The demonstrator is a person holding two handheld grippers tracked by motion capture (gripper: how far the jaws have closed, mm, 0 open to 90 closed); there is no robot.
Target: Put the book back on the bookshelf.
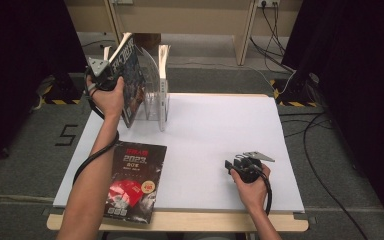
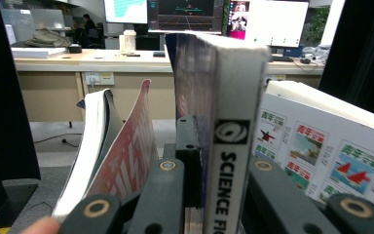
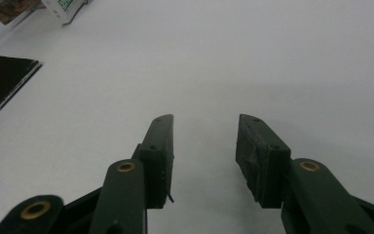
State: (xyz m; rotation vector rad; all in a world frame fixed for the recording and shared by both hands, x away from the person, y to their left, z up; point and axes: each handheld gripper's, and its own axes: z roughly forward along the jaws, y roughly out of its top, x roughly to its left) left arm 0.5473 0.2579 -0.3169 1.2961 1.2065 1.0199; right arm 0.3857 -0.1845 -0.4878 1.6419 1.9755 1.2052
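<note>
Magazine [image 2: 229, 146] clamped spine-up in the left gripper [image 2: 209, 195], held upright over the clear rack [image 1: 155, 102] at the table's [image 1: 220, 130] far left corner, between a limp red-covered issue [image 2: 126, 146] on one side and a white one [image 2: 321, 146] on the other. Best lowered straight down, kept vertical and square to the dividers, with the grip kept until the bottom edge seats, since the floppy neighbours could catch a corner. Right gripper [image 3: 204, 161] resting near the front edge, jaws apart on nothing; second magazine [image 1: 132, 180] lying flat at front left, next for filing, by the look of it.
</note>
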